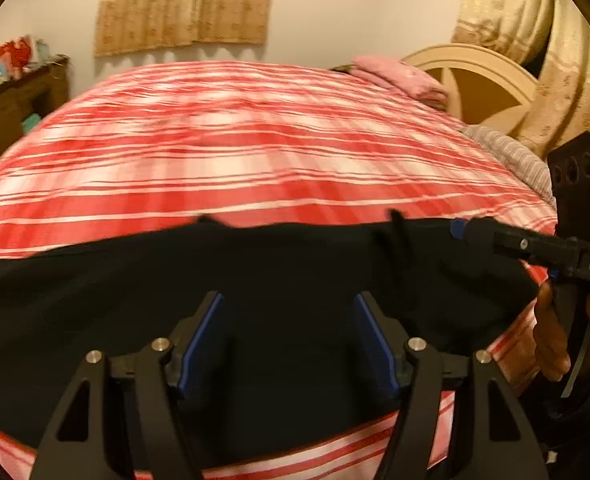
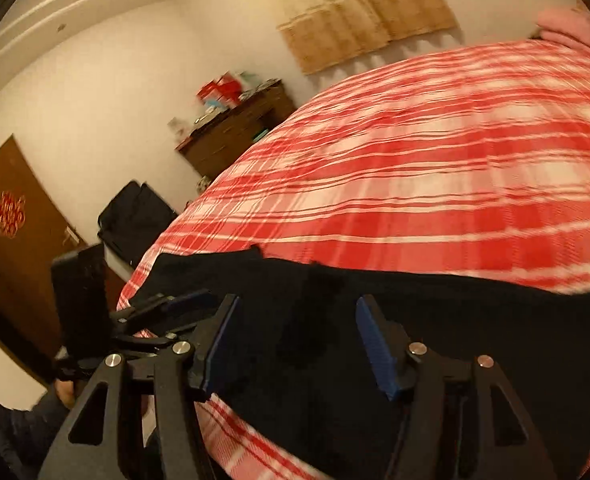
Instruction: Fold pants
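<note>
1. The black pants (image 1: 255, 280) lay spread flat across the near part of the bed, on the red-and-white plaid bedspread (image 1: 255, 152), with their far edge running roughly straight across both views.
2. My left hand-held gripper (image 1: 289, 340) hung just above the pants with its jaws apart; nothing sat between the blue pads (image 1: 203, 340), and no cloth was pinched.
3. My right hand-held gripper (image 2: 295, 344) stood likewise over the dark cloth, jaws parted and empty, blue pads clear of the fabric.
4. In the left wrist view, the right tool reached in from the right edge, my hand (image 1: 551, 332) wrapped round its handle, its tip near the pants' far edge.
5. A pink pillow (image 1: 399, 76) rested at the head of the bed, beside the cream headboard (image 1: 487, 80).
6. A brown dresser (image 2: 235, 136) stood against the wall beyond the bed, well apart from the pants.
7. Both views were blurred.
</note>
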`<state>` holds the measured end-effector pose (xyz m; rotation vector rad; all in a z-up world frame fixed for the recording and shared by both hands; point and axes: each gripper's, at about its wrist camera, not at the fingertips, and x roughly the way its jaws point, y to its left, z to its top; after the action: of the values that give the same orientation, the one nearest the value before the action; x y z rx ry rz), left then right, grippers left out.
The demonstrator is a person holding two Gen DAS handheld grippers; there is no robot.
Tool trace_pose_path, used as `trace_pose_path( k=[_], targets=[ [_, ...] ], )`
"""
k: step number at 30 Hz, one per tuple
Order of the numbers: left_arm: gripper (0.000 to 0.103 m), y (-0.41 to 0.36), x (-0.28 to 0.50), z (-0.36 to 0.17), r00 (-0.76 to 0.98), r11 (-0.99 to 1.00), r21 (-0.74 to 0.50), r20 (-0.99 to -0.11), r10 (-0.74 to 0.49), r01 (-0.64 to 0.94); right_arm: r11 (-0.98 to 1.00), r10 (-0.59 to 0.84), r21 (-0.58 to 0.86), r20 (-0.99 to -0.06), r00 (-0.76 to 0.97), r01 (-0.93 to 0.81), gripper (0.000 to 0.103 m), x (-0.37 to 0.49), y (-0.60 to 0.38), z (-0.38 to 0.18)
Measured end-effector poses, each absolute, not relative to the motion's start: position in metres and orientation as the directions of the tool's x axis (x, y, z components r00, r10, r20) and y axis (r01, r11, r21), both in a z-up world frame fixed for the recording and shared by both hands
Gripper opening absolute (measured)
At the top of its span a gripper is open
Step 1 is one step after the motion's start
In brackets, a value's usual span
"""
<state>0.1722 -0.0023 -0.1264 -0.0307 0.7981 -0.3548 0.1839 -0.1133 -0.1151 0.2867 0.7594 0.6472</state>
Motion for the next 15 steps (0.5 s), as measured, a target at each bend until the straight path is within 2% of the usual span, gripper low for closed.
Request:
trace_pose_path(
  k=[2, 5, 9, 11, 13, 15],
  targets=[
    [0.070, 0.021, 0.172, -0.124, 0.664, 0.959, -0.115, -0.700, -0.264, 0.260, 0.752, 0.659, 0.471, -0.565, 0.497, -0.461, 0.061, 0.192, -0.095, -0.126],
    [0.070, 0.052, 0.173, -0.121, 0.685, 0.978, -0.062, -0.705, -0.185, 0.200, 0.776, 0.622, 0.449, -0.664, 0.415, -0.443, 0.062, 0.203, -0.072, -0.154],
    [0.070, 0.106, 0.171, -0.114, 0.715, 0.995, 0.025, -0.697, -0.051, 0.096, 0.774, 0.625, 0.435, -0.642, 0.443, -0.461, 0.064, 0.195, -0.073, -0.147],
    [0.070, 0.134, 0.170, -0.111, 0.724, 0.998, 0.059, -0.689, 0.014, 0.037, 0.754, 0.656, 0.468, -0.581, 0.482, -0.461, 0.064, 0.189, -0.082, -0.137],
    [0.070, 0.160, 0.170, -0.112, 0.730, 0.996, 0.085, -0.679, 0.076, -0.025, 0.758, 0.651, 0.465, -0.587, 0.481, -0.458, 0.064, 0.188, -0.081, -0.139],
    [0.071, 0.184, 0.173, -0.116, 0.724, 0.993, 0.084, -0.679, 0.121, -0.088, 0.771, 0.632, 0.458, -0.641, 0.436, -0.443, 0.064, 0.195, -0.074, -0.152]
  ],
)
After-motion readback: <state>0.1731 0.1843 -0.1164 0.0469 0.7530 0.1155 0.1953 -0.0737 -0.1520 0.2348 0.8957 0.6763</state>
